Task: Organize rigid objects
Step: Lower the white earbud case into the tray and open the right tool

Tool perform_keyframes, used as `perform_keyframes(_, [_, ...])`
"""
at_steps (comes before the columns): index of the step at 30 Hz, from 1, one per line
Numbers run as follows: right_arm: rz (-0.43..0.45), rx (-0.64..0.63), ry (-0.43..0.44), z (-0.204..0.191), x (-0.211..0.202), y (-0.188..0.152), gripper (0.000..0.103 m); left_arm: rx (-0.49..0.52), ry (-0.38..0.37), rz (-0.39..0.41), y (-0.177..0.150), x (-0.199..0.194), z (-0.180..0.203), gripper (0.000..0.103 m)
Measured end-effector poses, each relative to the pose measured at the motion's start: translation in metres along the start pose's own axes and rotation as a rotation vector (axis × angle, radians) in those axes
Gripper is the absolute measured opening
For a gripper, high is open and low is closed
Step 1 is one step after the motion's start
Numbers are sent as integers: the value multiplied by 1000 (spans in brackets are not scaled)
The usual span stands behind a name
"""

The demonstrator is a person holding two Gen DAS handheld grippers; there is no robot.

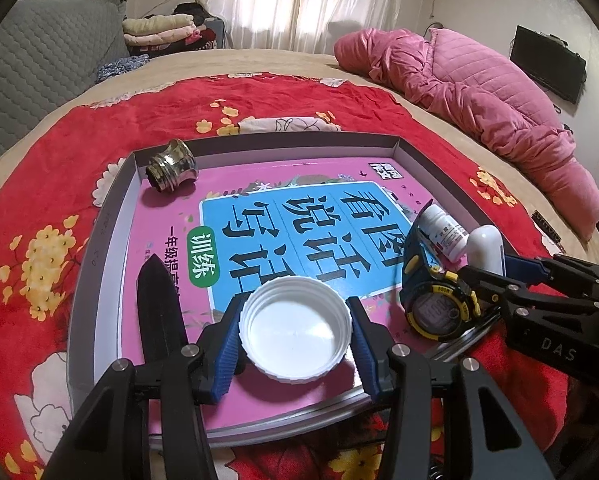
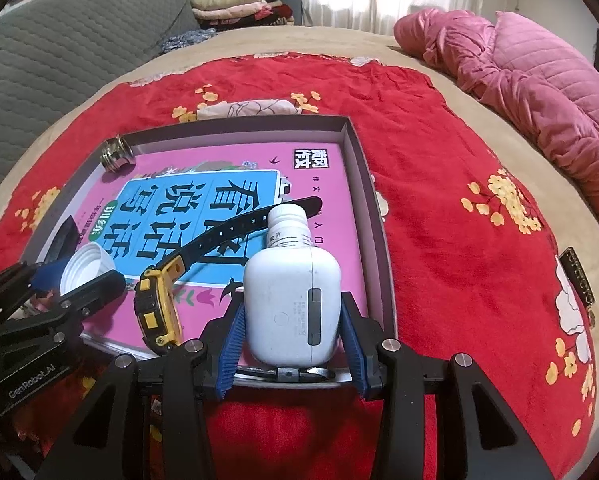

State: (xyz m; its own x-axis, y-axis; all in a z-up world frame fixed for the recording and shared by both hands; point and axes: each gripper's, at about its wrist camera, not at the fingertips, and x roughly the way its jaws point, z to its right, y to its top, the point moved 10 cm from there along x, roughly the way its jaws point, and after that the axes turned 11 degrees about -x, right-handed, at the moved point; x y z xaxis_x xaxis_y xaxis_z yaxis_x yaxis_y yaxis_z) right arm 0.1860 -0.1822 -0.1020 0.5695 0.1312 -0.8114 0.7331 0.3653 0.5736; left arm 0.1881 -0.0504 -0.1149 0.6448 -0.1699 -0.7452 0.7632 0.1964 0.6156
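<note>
Both grippers are holding over the shallow box [image 1: 111, 184]: the left gripper [image 1: 295, 332] is clamping the white lid [image 1: 295, 326], the right gripper [image 2: 293, 312] is squeezing the white case [image 2: 291, 304], each probably awaiting a clear spot.

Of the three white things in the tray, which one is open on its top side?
The white ribbed cap, between the left gripper fingers: its hollow faces up. The small labelled bottle is closed, and the smooth white case is shut.
</note>
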Motion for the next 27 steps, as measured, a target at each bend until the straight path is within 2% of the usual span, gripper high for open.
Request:
perform_keyframes(11, [24, 0, -16, 5, -13, -1, 51, -2, -2, -1, -1, 0, 0, 50])
perform_keyframes(27, [74, 27, -16, 12, -37, -2, 57, -34, -43, -26, -3, -4, -4, 50])
